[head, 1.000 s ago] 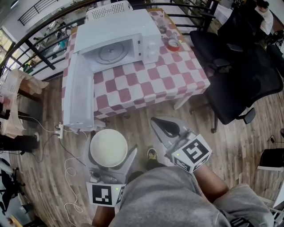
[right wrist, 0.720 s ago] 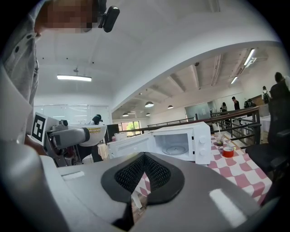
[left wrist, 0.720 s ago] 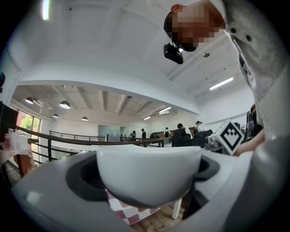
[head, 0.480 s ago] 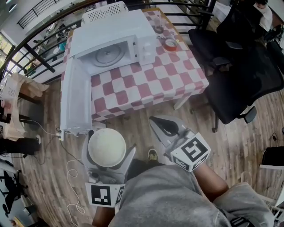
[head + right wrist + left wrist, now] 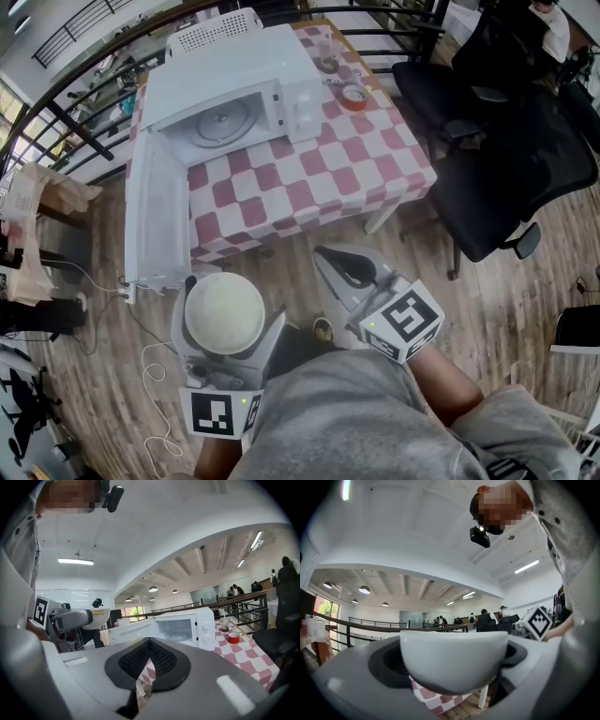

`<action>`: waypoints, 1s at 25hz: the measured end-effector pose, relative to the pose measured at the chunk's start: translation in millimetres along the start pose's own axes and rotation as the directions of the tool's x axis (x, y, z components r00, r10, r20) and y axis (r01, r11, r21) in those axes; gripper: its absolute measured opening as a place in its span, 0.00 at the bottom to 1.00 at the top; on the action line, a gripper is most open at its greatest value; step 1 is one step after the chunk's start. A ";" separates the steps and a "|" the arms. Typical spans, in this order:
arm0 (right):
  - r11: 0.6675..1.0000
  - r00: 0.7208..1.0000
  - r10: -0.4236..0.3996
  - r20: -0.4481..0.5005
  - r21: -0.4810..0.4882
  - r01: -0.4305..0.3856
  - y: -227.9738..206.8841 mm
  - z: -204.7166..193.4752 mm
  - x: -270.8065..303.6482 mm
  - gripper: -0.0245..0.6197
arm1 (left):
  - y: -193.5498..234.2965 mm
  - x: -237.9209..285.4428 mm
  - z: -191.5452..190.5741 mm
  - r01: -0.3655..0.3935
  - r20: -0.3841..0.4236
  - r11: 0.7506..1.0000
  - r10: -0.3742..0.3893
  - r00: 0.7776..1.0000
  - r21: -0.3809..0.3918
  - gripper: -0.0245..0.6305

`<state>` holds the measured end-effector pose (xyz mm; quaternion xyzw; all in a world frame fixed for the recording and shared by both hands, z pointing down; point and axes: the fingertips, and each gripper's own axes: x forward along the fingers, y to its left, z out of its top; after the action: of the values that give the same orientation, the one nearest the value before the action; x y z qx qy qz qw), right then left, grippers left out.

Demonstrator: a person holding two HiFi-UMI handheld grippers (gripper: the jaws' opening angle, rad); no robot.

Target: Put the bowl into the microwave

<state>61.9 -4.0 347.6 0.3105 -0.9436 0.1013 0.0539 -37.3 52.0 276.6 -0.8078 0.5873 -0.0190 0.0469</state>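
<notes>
Since a second ago the table and microwave have slid up and left in my head view, and the bowl's rim now overlaps the near end of the open door, where it sat just below it before.

My left gripper (image 5: 453, 667) has its jaws spread around the white bowl (image 5: 225, 312) and clamped on its sides. The bowl is upright and looks empty. It hangs over the wooden floor (image 5: 525, 309), just off the table's near left corner and not yet in the microwave. My right gripper (image 5: 149, 642) has its jaws pressed together with nothing between them, and it hovers over the floor off the table's near edge.

The table (image 5: 356, 173) wears a red-and-white checked cloth. One white microwave (image 5: 281, 66) stands at its far left corner, and its door (image 5: 155, 220) swings out past the left edge. The glass turntable (image 5: 225, 120) shows inside, and two knobs (image 5: 205, 633) sit on the front. One red tape roll (image 5: 353, 96) lies near the far right corner, with a small glass thing (image 5: 327, 64) I cannot identify beside it.

Black office chairs (image 5: 506, 169) stand beyond the right edge, and a dark railing (image 5: 56, 122) curves past the left. A white cable (image 5: 150, 375) trails on the floor. The bowl hides most of the left pads. Distant people in the left gripper view are too small to count.
</notes>
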 end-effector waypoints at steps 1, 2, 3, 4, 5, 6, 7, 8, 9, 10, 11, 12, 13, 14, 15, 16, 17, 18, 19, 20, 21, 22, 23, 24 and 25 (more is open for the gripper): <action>1.000 1.000 -0.001 -0.001 -0.001 0.001 0.4 0.2 -0.1 0.04 | 0.2 0.1 0.4 0.001 0.001 1.000 -0.001 1.000 0.001 0.84; 1.000 1.000 -0.001 -0.003 -0.003 0.001 1.1 0.5 0.0 0.04 | 0.4 0.1 0.7 0.001 0.002 1.000 -0.001 1.000 0.001 0.84; 1.000 1.000 -0.001 -0.004 -0.006 0.001 1.8 0.8 0.0 0.04 | 0.6 -0.1 0.9 0.002 0.002 1.000 -0.002 1.000 0.001 0.84; 1.000 1.000 -0.001 -0.004 -0.008 0.001 2.2 1.1 0.1 0.04 | 0.7 -0.2 1.0 0.002 0.003 1.000 -0.002 1.000 0.000 0.84; 1.000 1.000 -0.001 -0.004 -0.009 0.001 2.4 1.4 0.2 0.04 | 0.8 -0.3 1.1 0.003 0.005 1.000 -0.003 1.000 0.000 0.84; 1.000 1.000 -0.002 -0.005 -0.011 0.002 2.5 1.7 0.4 0.04 | 1.0 -0.4 1.1 0.005 0.007 1.000 -0.005 1.000 -0.001 0.84; 1.000 1.000 -0.003 -0.006 -0.013 0.003 2.8 2.0 0.8 0.04 | 1.2 -0.6 0.9 0.007 0.009 1.000 -0.007 1.000 -0.003 0.84; 1.000 1.000 -0.004 -0.007 -0.016 0.003 3.1 2.3 1.2 0.04 | 1.7 -0.7 0.9 0.008 0.010 1.000 -0.008 1.000 -0.005 0.84; 1.000 1.000 -0.004 -0.009 -0.018 0.004 3.3 2.9 2.0 0.04 | 2.3 -0.7 1.0 0.009 0.010 1.000 -0.009 1.000 -0.006 0.84; 1.000 1.000 -0.004 -0.009 -0.020 0.004 3.4 3.7 3.0 0.04 | 3.0 -0.4 1.0 0.010 0.011 1.000 -0.010 1.000 -0.007 0.84; 1.000 1.000 -0.004 -0.010 -0.021 0.004 3.2 4.5 4.1 0.04 | 3.7 0.3 0.9 0.012 0.011 1.000 -0.012 1.000 -0.008 0.84; 1.000 1.000 -0.005 -0.010 -0.021 0.005 2.8 5.1 5.3 0.04 | 4.4 1.5 0.6 0.014 0.011 1.000 -0.014 1.000 -0.009 0.84; 1.000 1.000 -0.007 -0.012 -0.021 0.007 2.0 5.5 6.8 0.04 | 5.4 3.1 0.3 0.017 0.011 1.000 -0.017 1.000 -0.009 0.84; 1.000 1.000 -0.010 -0.014 -0.021 0.009 1.0 5.4 8.7 0.04 | 6.7 4.8 -0.1 0.020 0.012 1.000 -0.020 1.000 -0.010 0.84; 1.000 1.000 -0.012 -0.017 -0.022 0.012 0.0 5.0 11.0 0.04 | 8.5 6.7 -0.8 0.023 0.012 1.000 -0.023 1.000 -0.011 0.84; 1.000 1.000 -0.014 -0.021 -0.023 0.014 -0.9 4.5 13.8 0.04 | 10.9 8.7 -1.8 0.024 0.012 1.000 -0.024 1.000 -0.012 0.84; 1.000 1.000 -0.016 -0.025 -0.023 0.015 -1.7 4.0 17.0 0.04 | 13.9 10.9 -3.0 0.025 0.012 1.000 -0.025 1.000 -0.015 0.84; 1.000 0.999 -0.018 -0.029 -0.022 0.017 -2.5 3.8 20.7 0.04 | 17.4 13.5 -4.2 0.026 0.010 1.000 -0.026 1.000 -0.017 0.84; 1.000 0.999 -0.019 -0.032 -0.022 0.018 -3.7 4.0 24.6 0.04 | 21.3 16.6 -5.3 0.027 0.009 0.999 -0.027 1.000 -0.020 0.84; 1.000 0.999 -0.020 -0.035 -0.021 0.019 -5.2 4.5 28.6 0.04 | 25.2 20.3 -6.4 0.028 0.007 0.999 -0.028 1.000 -0.022 0.84; 1.000 0.999 -0.021 -0.038 -0.020 0.021 -7.3 5.2 32.8 0.04 | 28.9 24.4 -7.4 0.029 0.005 0.999 -0.029 1.000 -0.026 0.84; 1.000 0.999 -0.023 -0.041 -0.018 0.023 -10.0 6.1 37.1 0.04 | 32.5 29.0 -8.1 0.031 0.005 0.999 -0.031 1.000 -0.029 0.84; 1.000 0.999 -0.026 -0.044 -0.016 0.025 -13.1 7.1 41.7 0.04 | 36.2 34.0 -8.8 0.034 0.005 0.999 -0.034 0.999 -0.033 0.84; 1.000 0.999 -0.028 -0.046 -0.015 0.028 -16.3 8.1 46.7 0.04 | 40.0 39.1 -9.7 0.037 0.005 0.999 -0.036 0.999 -0.036 0.84; 0.999 0.998 -0.030 -0.049 -0.013 0.030 -19.4 9.1 51.9 0.04 | 43.9 44.2 -10.7 0.039 0.003 0.999 -0.039 0.999 -0.038 0.84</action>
<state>31.5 -51.2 350.3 0.3217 -0.9379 0.1021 0.0804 -66.2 -4.0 281.8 -0.8198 0.5717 -0.0076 0.0318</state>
